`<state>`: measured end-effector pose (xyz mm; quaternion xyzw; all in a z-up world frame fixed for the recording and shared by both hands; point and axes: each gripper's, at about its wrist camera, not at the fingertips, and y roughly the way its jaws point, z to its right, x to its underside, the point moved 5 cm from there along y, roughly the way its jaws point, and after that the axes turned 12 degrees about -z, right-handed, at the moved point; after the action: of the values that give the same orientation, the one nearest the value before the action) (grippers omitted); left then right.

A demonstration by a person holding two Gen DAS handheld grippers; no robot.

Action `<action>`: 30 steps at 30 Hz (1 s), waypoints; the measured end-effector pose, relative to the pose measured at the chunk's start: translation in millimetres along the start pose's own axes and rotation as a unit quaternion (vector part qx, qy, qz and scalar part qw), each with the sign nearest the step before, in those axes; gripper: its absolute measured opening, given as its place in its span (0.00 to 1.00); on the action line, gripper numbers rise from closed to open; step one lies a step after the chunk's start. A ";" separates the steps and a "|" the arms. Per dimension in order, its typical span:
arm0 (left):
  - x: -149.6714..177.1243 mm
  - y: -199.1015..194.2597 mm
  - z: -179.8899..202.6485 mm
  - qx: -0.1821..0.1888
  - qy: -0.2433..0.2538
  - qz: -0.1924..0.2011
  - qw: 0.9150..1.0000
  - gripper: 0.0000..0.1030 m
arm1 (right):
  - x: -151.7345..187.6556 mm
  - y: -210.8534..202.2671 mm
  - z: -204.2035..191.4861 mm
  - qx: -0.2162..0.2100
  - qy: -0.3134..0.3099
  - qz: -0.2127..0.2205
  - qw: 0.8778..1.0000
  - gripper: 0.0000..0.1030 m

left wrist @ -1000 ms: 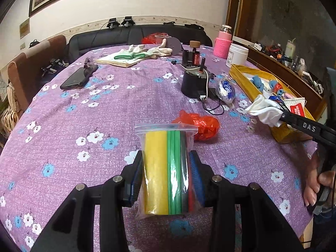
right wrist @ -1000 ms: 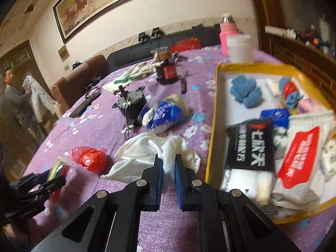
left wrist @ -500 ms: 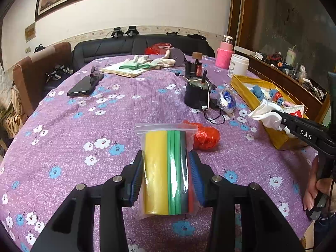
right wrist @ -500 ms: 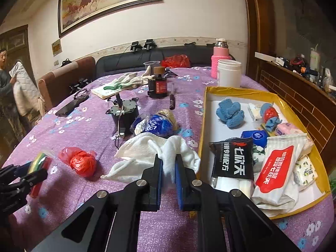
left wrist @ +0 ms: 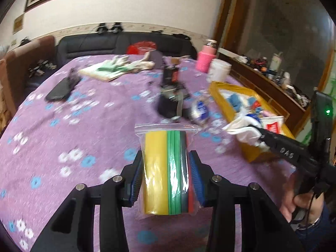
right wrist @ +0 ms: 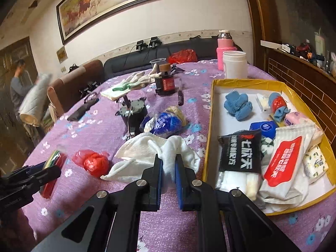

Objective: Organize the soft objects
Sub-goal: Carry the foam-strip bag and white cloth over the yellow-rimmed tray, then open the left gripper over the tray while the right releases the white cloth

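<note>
Foam sheets, yellow, green, black and red, sat in the zip bag (left wrist: 166,168) my left gripper (left wrist: 167,178) clamped at lower centre. My right gripper (right wrist: 168,174) had its jaws pinched on the white towel (right wrist: 147,153) beside the yellow tray (right wrist: 212,96), which held blue socks (right wrist: 238,105), tissue packs (right wrist: 281,163) and a black packet (right wrist: 240,153) at frame right.

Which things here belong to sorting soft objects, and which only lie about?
Job:
- bag of coloured sponges, in left tool
- white towel, in right tool
- yellow box

Lying about:
- screwdriver
- black phone
- white jar
</note>
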<state>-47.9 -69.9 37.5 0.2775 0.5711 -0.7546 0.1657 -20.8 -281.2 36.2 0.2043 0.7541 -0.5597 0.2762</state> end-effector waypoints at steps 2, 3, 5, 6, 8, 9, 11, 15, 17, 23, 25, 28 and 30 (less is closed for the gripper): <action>-10.9 1.8 15.6 0.010 0.012 0.001 1.000 0.40 | -4.7 -5.2 6.0 -0.008 0.009 0.002 1.000 0.12; -16.3 3.0 23.9 0.016 0.018 0.001 1.000 0.40 | -7.9 -8.7 9.7 -0.011 0.013 0.005 1.000 0.12; -25.2 6.3 37.1 0.027 0.024 0.000 0.999 0.40 | -15.4 -16.8 18.0 -0.012 0.021 0.014 1.000 0.12; -30.6 8.6 44.9 0.035 0.028 -0.002 0.999 0.40 | -20.9 -22.2 24.8 -0.012 0.028 0.020 0.999 0.12; -40.8 14.6 62.7 0.049 0.036 -0.005 0.998 0.40 | -31.2 -29.7 39.6 -0.012 0.042 0.028 0.999 0.12; -46.7 20.2 75.3 0.053 0.044 -0.008 0.998 0.40 | -34.9 -32.2 45.7 -0.008 0.047 0.032 0.998 0.12; -53.3 27.8 91.3 0.058 0.055 -0.014 0.997 0.40 | -44.9 -37.1 63.1 0.009 0.058 0.039 0.998 0.12; -67.2 52.7 133.9 0.077 0.077 -0.033 0.994 0.40 | -67.2 -39.2 105.8 0.034 0.087 0.037 0.995 0.12; -72.8 64.2 147.8 0.081 0.082 -0.039 0.993 0.40 | -75.2 -38.3 122.1 0.048 0.096 0.038 0.993 0.12; -85.8 110.1 190.4 0.088 0.093 -0.073 0.989 0.40 | -86.4 -13.7 175.9 0.070 0.150 0.007 0.986 0.12; -86.6 121.0 197.0 0.087 0.092 -0.081 0.989 0.40 | -83.7 -5.1 188.1 0.073 0.165 -0.004 0.984 0.12; -88.8 135.4 205.1 0.085 0.091 -0.090 0.988 0.40 | -80.3 2.4 200.8 0.073 0.177 -0.014 0.981 0.12; -90.3 142.6 207.3 0.081 0.086 -0.093 0.989 0.40 | -79.3 3.1 204.9 0.075 0.182 -0.011 0.980 0.13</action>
<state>56.9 -315.4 22.7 0.2996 0.5433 -0.7840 0.0219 80.2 -476.3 39.8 0.3145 0.7498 -0.5712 0.1124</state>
